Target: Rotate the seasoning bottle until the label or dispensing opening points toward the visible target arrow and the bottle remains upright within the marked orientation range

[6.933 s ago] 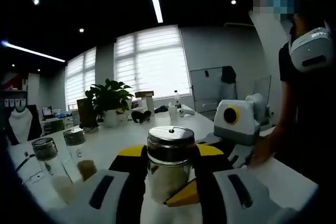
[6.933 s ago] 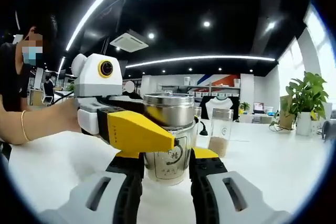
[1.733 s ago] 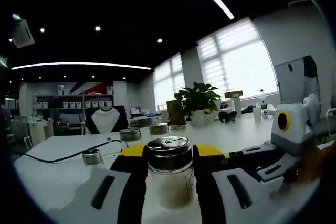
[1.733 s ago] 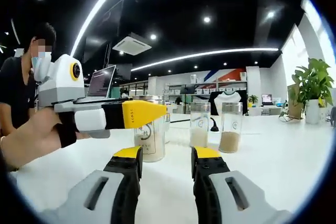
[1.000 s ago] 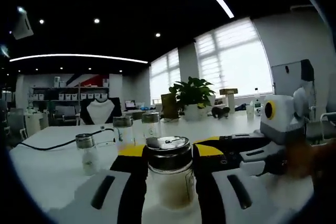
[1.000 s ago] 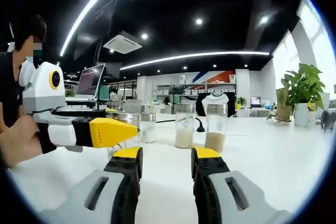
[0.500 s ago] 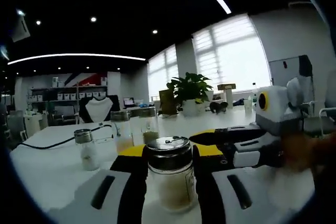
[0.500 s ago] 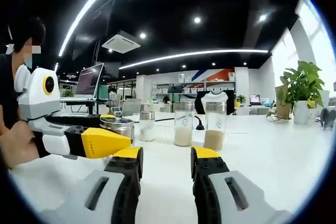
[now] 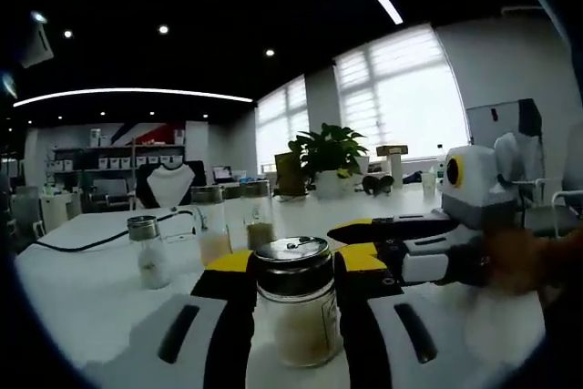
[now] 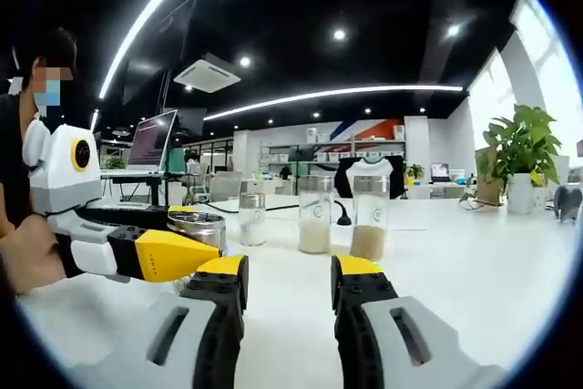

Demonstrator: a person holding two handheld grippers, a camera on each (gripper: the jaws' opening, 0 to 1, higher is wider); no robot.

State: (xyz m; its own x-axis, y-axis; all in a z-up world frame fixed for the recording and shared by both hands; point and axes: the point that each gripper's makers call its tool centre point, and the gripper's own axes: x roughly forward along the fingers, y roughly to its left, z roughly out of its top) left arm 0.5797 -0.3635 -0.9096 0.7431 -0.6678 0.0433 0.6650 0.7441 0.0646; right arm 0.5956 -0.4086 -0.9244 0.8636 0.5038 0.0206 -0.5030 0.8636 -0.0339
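In the left gripper view, my left gripper (image 9: pixel 291 271) is closed on the seasoning bottle (image 9: pixel 295 302), which stands upright on the white table (image 9: pixel 91 307) between the jaws. My right gripper (image 9: pixel 428 243) reaches in beside it.

In the right gripper view, my right gripper (image 10: pixel 287 284) is open and holds nothing. The bottle (image 10: pixel 199 230) sits to its left, clamped by the left gripper (image 10: pixel 155 252). Three jars (image 10: pixel 314 216) stand further back.

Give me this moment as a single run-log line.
left gripper: shut on seasoning bottle | bottle: upright on white table | right gripper: open, holding nothing | target arrow: none visible
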